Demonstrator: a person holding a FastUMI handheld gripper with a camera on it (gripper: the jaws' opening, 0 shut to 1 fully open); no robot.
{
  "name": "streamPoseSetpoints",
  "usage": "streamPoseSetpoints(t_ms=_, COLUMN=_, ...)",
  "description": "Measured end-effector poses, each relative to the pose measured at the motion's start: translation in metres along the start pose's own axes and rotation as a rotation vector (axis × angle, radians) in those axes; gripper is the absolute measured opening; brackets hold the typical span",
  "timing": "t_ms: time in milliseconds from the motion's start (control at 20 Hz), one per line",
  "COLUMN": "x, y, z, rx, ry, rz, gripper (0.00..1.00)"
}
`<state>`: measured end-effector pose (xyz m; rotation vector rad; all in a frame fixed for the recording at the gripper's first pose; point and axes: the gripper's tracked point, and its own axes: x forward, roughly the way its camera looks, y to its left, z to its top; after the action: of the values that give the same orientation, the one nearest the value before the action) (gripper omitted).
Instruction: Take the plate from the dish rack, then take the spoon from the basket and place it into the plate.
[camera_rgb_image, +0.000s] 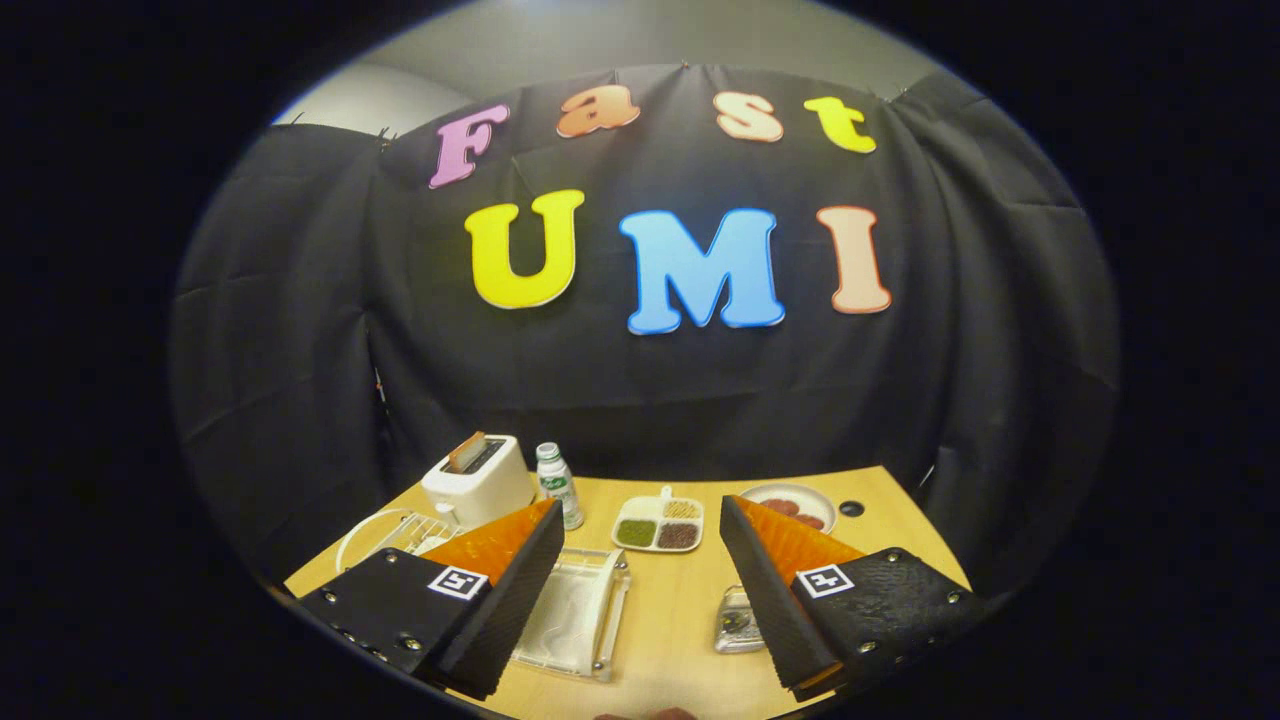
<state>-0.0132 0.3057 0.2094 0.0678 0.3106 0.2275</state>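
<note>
The tool (640, 590) hangs above the wooden surface (680, 620) with its fingers spread wide and nothing held between them. The dish rack (395, 530), a white wire frame, sits behind the left finger, partly hidden by it; whether a plate stands in it cannot be told. A clear tray (575, 615) lies between the fingers, close to the left one. A small clear container (738, 620) rests against the right finger's inner side. Beyond the fingers stand a white toaster (478, 480), a bottle (558, 485), a divided dish (658, 523) and a round plate with food (790, 503).
</note>
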Motion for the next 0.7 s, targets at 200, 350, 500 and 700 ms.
streamPoseSetpoints(t_ms=200, x=0.022, y=0.030, z=-0.023, rx=0.095, ry=0.175, rz=0.041, gripper=0.97)
streamPoseSetpoints(t_ms=350, x=0.040, y=0.054, z=-0.042, rx=0.140, ry=0.320, rz=0.070, gripper=0.98)
streamPoseSetpoints(t_ms=500, x=0.055, y=0.062, z=-0.057, rx=0.120, ry=0.409, rz=0.058, gripper=0.99)
streamPoseSetpoints(t_ms=700, x=0.074, y=0.079, z=-0.077, rx=0.091, ry=0.499, rz=0.059, gripper=0.99)
